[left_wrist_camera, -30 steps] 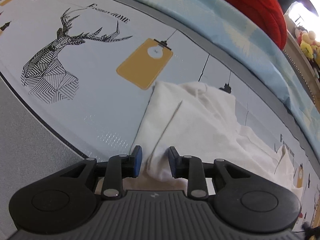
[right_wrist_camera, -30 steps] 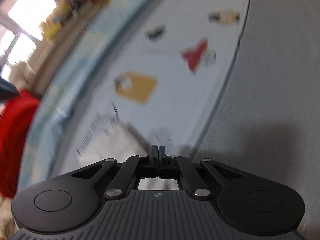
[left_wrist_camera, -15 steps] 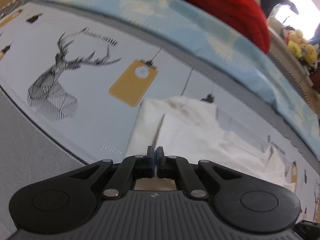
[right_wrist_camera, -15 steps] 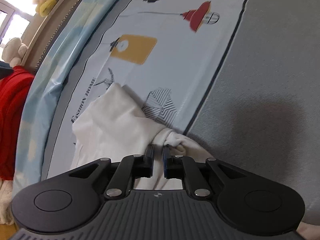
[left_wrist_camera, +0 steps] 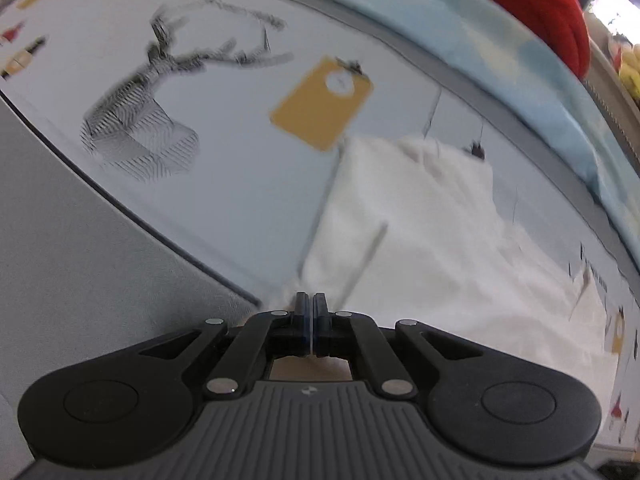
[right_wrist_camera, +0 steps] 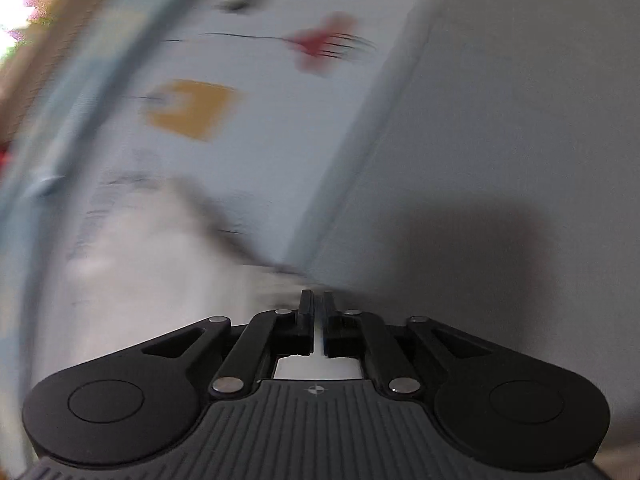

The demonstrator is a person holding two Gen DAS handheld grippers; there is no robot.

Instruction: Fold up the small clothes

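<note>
Left gripper (left_wrist_camera: pixel 311 312): matte black linkage arms, silver rivets, blue pad edges, ribbed grey housing at 6 o'clock, round discs at 8 and 4. Right gripper (right_wrist_camera: pixel 316 308): same build, small crosshair mark.

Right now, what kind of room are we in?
Probably a bedroom or playroom at home: a printed mat with a deer, a white garment to fold, and what look like stuffed toys by a bright window.

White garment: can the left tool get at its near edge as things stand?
Probably yes: the left tool is shut right at the white garment's near edge; nothing lies between them.
</note>
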